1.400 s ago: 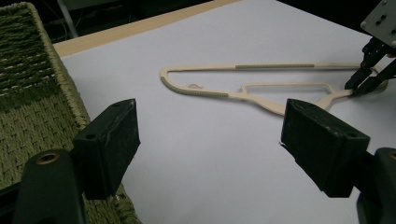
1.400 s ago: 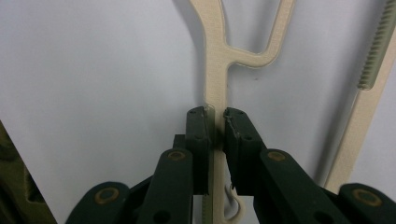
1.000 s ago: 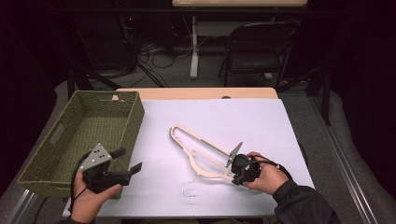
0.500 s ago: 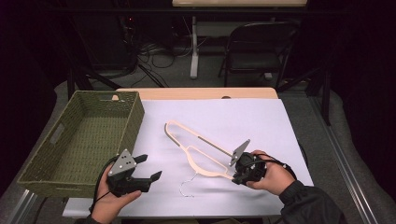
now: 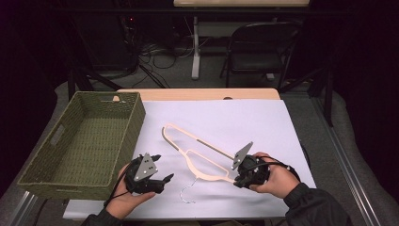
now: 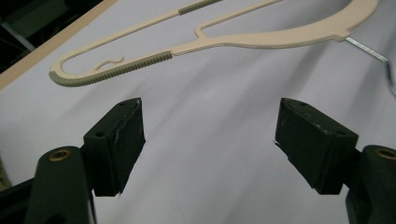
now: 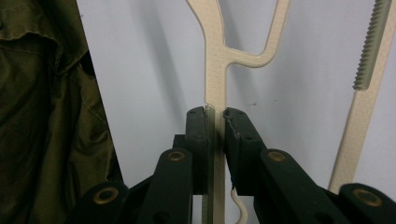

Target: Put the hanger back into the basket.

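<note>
A cream plastic hanger (image 5: 202, 141) with olive ribbed grips lies slantwise on the white sheet (image 5: 235, 117), its wire hook (image 5: 187, 194) pointing toward the front edge. My right gripper (image 5: 236, 180) is shut on the hanger's near right end. In the right gripper view the jaws of that gripper (image 7: 215, 116) clamp the flat cream arm (image 7: 212, 56). My left gripper (image 5: 162, 168) is open, just left of the hook and beside the basket's front corner. The left gripper view has its pads (image 6: 121, 135) wide apart with nothing between them, and the hanger (image 6: 261, 39) lies ahead.
A deep olive woven basket (image 5: 136, 122) stands on the table's left side. The table's wooden back edge (image 5: 197, 93) borders the sheet. A folding chair (image 5: 256, 47) and cables are on the floor behind. An olive sleeve (image 7: 46, 93) hangs left of the right gripper's jaws.
My left gripper has moved right, from in front of the basket to near the hanger's hook. The hanger has slid slightly left with the right gripper, which stays shut on it.
</note>
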### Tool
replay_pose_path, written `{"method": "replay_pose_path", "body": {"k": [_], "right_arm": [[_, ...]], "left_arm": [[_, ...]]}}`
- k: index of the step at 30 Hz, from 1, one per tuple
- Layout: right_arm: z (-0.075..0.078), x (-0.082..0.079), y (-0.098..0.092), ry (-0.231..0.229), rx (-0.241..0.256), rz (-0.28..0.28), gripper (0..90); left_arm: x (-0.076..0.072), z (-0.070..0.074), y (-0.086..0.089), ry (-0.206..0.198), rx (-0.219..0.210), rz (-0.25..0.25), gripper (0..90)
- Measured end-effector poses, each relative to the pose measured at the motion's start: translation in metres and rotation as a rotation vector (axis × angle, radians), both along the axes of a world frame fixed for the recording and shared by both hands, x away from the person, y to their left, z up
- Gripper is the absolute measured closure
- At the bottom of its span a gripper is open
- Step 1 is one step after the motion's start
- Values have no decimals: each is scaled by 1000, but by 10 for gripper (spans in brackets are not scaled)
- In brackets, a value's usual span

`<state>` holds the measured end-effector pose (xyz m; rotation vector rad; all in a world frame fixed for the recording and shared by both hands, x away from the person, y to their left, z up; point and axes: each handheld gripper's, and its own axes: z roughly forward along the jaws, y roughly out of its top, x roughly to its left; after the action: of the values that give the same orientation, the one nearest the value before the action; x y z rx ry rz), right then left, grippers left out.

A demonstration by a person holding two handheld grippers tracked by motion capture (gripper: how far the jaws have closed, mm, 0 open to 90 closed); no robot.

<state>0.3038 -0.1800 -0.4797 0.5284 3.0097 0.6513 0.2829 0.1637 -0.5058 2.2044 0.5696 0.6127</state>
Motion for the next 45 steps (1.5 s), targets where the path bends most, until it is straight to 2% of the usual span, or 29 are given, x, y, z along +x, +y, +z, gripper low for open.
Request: {"method": "replay_pose_path", "body": {"k": [2, 3, 4, 5, 6, 7, 9, 10, 11, 15, 18, 24, 31, 35, 40, 45], "right_arm": [[3, -1, 0, 8, 6, 3, 801], [3, -1, 0, 8, 6, 3, 801], [6, -1, 1, 25, -18, 13, 801], [7, -1, 1, 30, -27, 18, 801], [0, -3, 2, -19, 62, -7, 801], [5, -3, 2, 13, 8, 9, 801], [5, -3, 2, 11, 9, 14, 801], [6, -3, 2, 15, 13, 18, 801], [6, -3, 2, 15, 13, 18, 801], [8, -5, 3, 17, 17, 22, 801], [8, -5, 3, 14, 17, 38, 801], [8, -7, 5, 22, 11, 41, 801], [7, -7, 7, 30, 4, 46, 800], [6, -6, 9, 30, 4, 58, 800], [5, -5, 9, 32, -2, 57, 800], [6, -5, 8, 25, 18, 49, 799]], "left_arm": [[4, -1, -6, -49, 29, -9, 242], [4, -1, -6, -49, 29, -9, 242], [6, 0, -10, -89, 40, -18, 242], [6, 0, -10, -89, 40, -18, 242], [8, -1, -14, -136, 69, -34, 242], [10, -2, -16, -162, 94, -41, 243], [11, -3, -19, -173, 106, -45, 244], [12, -4, -23, -189, 115, -71, 245], [12, -4, -23, -189, 115, -71, 245], [16, -10, -34, -244, 189, -106, 250], [18, -13, -39, -264, 205, -126, 257], [22, -16, -46, -282, 206, -174, 319], [28, -20, -52, -292, 231, -218, 370], [29, -23, -54, -293, 242, -251, 448], [30, -25, -54, -287, 256, -242, 501], [31, -26, -53, -270, 262, -230, 555]]}}
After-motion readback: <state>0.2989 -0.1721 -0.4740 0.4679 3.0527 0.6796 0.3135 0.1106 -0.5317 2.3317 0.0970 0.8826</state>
